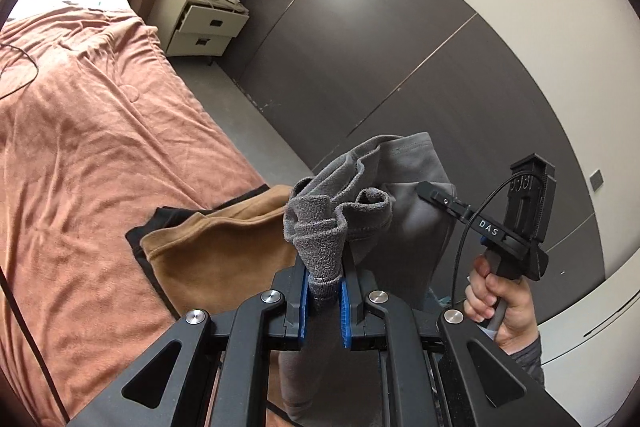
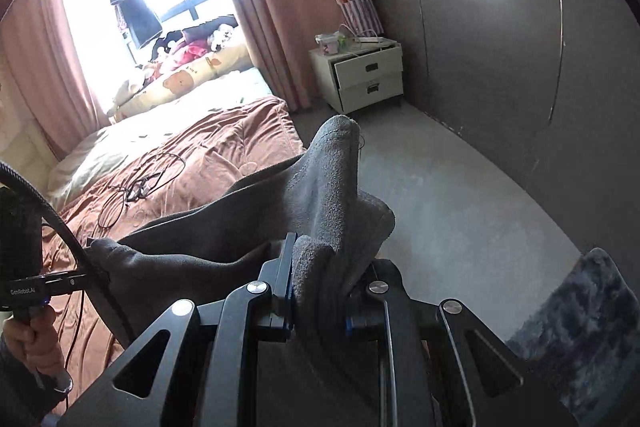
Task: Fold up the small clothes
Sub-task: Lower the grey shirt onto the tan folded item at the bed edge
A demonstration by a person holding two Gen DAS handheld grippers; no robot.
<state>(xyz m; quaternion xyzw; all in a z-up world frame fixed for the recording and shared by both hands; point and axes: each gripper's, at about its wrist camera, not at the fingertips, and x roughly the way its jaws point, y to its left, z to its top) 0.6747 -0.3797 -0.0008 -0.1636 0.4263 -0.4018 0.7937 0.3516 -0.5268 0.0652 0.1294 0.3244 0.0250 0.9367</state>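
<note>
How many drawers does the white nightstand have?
2: an upper drawer, pulled slightly open, and a lower drawer directly beneath it, on the nightstand beside the curtain.

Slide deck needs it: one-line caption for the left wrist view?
Left gripper clamps bunched grey fleece garment beside tan folded cloth on pink bedspread.

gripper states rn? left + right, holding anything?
Left gripper: shut on the grey garment, pinching a bunched edge.
Right gripper: shut on the same grey garment, fabric bunched between its fingers.
</note>
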